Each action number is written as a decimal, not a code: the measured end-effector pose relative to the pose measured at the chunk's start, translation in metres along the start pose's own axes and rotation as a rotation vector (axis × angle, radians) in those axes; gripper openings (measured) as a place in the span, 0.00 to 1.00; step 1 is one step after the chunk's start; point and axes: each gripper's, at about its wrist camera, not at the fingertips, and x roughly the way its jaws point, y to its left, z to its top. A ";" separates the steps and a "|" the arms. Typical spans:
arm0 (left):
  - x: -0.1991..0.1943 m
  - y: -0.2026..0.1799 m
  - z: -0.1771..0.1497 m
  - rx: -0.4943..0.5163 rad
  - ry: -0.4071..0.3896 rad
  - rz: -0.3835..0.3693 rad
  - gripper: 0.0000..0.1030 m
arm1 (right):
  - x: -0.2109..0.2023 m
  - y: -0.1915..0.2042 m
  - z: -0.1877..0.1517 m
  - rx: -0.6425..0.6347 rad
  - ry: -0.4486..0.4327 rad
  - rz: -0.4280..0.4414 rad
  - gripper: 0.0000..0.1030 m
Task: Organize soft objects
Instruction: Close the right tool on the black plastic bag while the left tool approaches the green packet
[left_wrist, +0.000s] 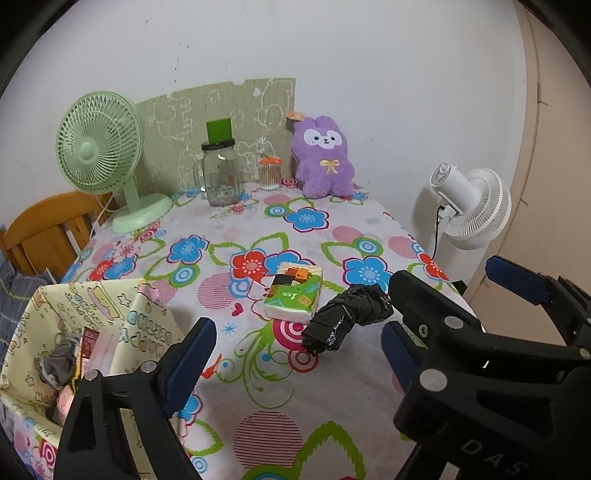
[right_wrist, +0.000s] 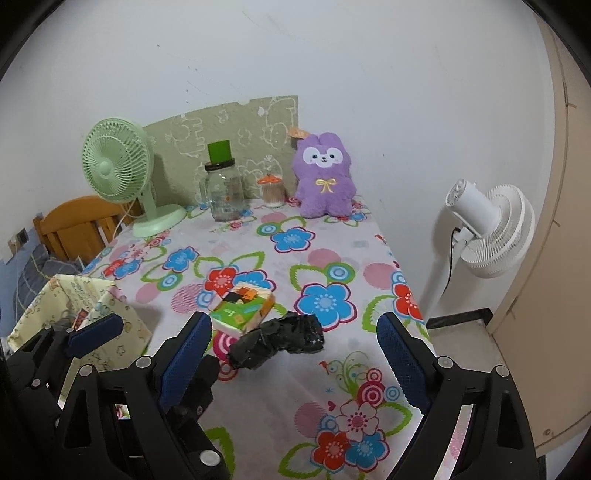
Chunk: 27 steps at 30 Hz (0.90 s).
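Eyeing crumpled black bag (right_wrist: 277, 341) mid-bench, touching tissue pack (right_wrist: 242, 308) | both light, squashy, bag slippery: I'd pinch across its bulk | left tool (left_wrist: 295, 354), right tool (right_wrist: 295, 354) wide, empty

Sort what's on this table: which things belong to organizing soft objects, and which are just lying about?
Likely part of the job:
tissue pack
crumpled black bag
yellow fabric bin, already holding items
purple plush, soft but set against the wall, so uncertain

Just lying about:
green desk fan
glass jar
cotton swab container
white floor fan
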 end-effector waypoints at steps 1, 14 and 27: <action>0.002 -0.001 0.001 0.000 0.004 -0.001 0.88 | 0.002 -0.001 0.001 0.006 0.003 0.001 0.90; 0.028 -0.009 0.012 0.019 0.038 0.015 0.88 | 0.034 -0.010 0.009 0.022 0.043 0.000 0.90; 0.060 0.002 0.020 0.007 0.070 0.052 0.88 | 0.075 -0.008 0.015 0.056 0.114 0.002 0.90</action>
